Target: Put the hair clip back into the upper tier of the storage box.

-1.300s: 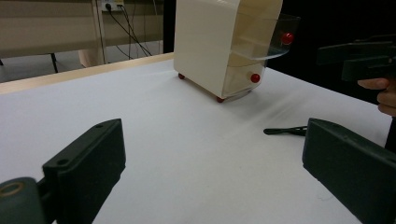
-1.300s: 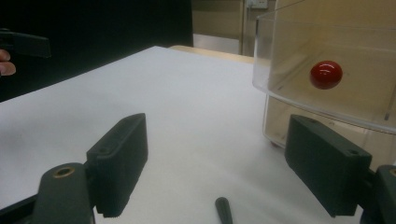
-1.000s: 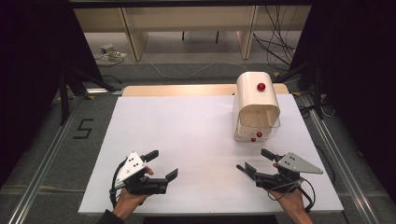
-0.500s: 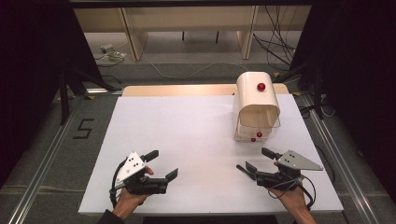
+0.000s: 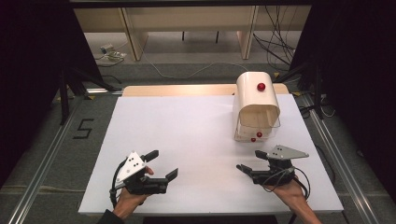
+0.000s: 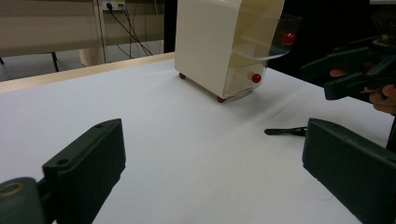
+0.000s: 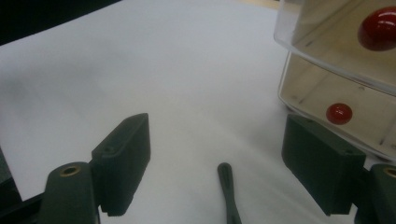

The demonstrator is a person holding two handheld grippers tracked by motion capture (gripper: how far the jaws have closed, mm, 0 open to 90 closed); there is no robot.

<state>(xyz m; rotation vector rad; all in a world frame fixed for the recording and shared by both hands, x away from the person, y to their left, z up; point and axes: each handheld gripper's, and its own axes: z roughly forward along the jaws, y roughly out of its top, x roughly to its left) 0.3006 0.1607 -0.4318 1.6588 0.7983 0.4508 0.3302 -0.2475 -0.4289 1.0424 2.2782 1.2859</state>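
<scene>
A cream drawer cabinet [image 5: 254,105] stands at the table's back right, with a red knob [image 5: 261,87] on its top. It has two clear-fronted drawers. The upper drawer [image 6: 268,35] sticks out a little, and each drawer carries a red knob [image 7: 338,113]. My left gripper [image 5: 164,163] hovers open and empty near the front left edge, a hand holding it. My right gripper [image 5: 250,160] is open at the front right, just short of the cabinet's front. Its jaws stand wide apart in the right gripper view, with the lower drawer [image 7: 336,100] beyond the right jaw.
The white table top [image 5: 196,130] lies bare between the grippers and the cabinet. A thin dark strip [image 7: 226,186] lies on the table under the right gripper, also visible as the strip [image 6: 287,131] in the left gripper view. Cables and wooden furniture legs are on the floor behind.
</scene>
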